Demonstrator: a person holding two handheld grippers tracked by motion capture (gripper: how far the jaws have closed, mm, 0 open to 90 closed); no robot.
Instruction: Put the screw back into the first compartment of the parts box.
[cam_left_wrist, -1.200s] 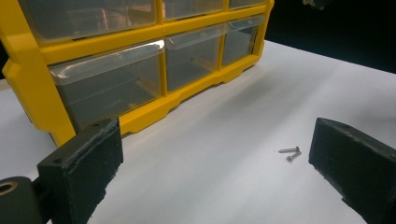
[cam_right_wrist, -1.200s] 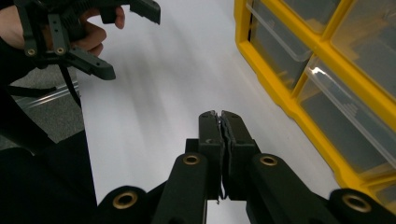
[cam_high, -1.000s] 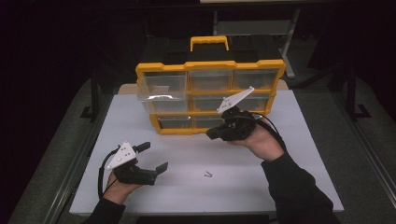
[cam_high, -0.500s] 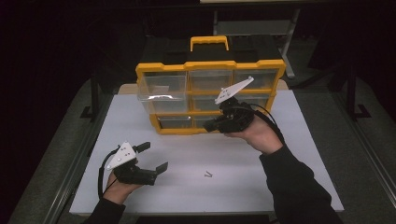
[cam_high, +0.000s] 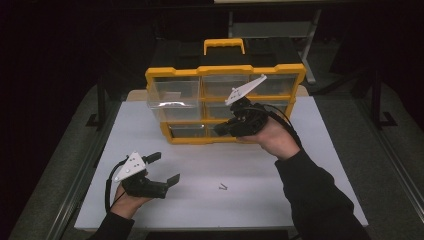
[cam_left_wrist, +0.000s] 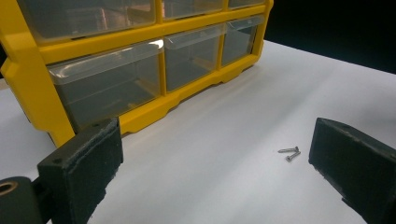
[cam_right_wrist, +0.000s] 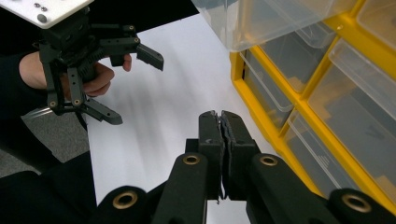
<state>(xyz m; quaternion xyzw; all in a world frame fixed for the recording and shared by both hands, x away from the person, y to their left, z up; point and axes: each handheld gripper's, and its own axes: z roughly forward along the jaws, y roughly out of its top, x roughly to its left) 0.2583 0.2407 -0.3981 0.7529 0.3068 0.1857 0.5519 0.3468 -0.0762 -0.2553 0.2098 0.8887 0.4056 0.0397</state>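
Now the right gripper, jaws pinched shut on nothing visible, is hovering at the yellow drawer organizer; left gripper is waiting open near two screws, probably next to collect.

Yellow plastic organiser w/ clear drawers: lower mid drawers hidden behind right gripper in high view; top and left cut off in left gripper view. Two small grey metal screws: too small for detail. Drawer contents unclear.
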